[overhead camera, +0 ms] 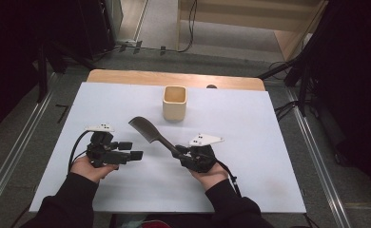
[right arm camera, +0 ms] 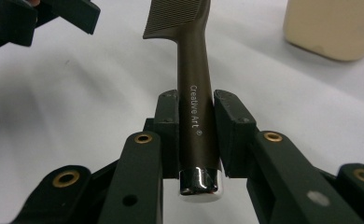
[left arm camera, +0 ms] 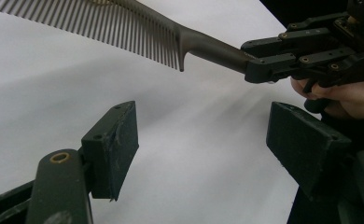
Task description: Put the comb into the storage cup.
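We see the right gripper (right arm camera: pixel 195 128) clamped on the comb's (right arm camera: pixel 194 100) handle, holding it above the table (overhead camera: pixel 250 142), teeth slanting toward the cup (overhead camera: pixel 174 102). The left gripper (left arm camera: pixel 203 140) stands wide and bare just beside it.

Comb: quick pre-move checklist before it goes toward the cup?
1. Right tool shut on comb handle: ok.
2. Handle centred between the pads, lettering facing up: ok.
3. Comb lifted off the white sheet: ok, teeth hang free in the left gripper view.
4. Left tool open, nothing between its pads: ok.
5. Cup upright, mouth open: ok.
6. Whether the cup is empty inside: cannot tell.
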